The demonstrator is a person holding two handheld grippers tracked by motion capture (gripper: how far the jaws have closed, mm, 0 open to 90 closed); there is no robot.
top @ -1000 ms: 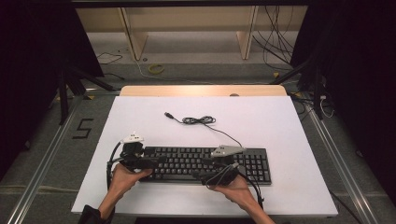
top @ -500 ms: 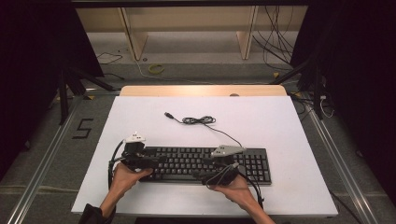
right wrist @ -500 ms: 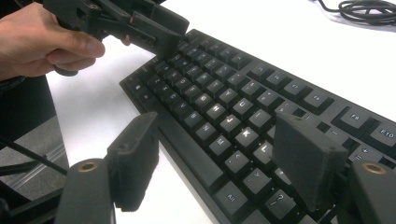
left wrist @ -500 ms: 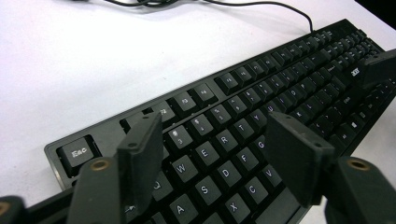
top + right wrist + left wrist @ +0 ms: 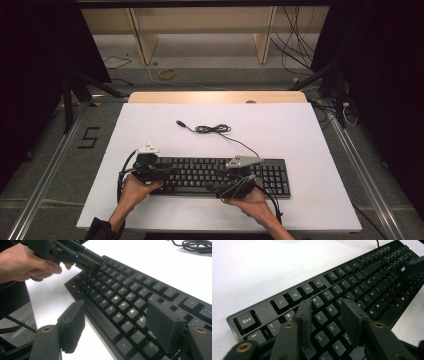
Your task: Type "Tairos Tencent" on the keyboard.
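Observation:
A black keyboard (image 5: 220, 174) lies near the front edge of the white table. Its cable (image 5: 212, 129) is coiled behind it, with the plug end lying loose. My left gripper (image 5: 167, 172) hovers over the keyboard's left end. In the left gripper view, the left gripper (image 5: 328, 312) is open by a narrow gap above the E and D keys (image 5: 325, 321). My right gripper (image 5: 222, 187) sits at the keyboard's front edge, near the middle. In the right gripper view, the right gripper (image 5: 117, 315) is wide open, one jaw off the front edge and the other over the keys (image 5: 125, 305). Neither holds anything.
The white table top (image 5: 280, 130) extends behind and to the right of the keyboard. A wooden strip (image 5: 215, 97) runs along its far edge. A hand (image 5: 22, 262) holding the left gripper appears at the top left of the right gripper view. Metal rails flank the table.

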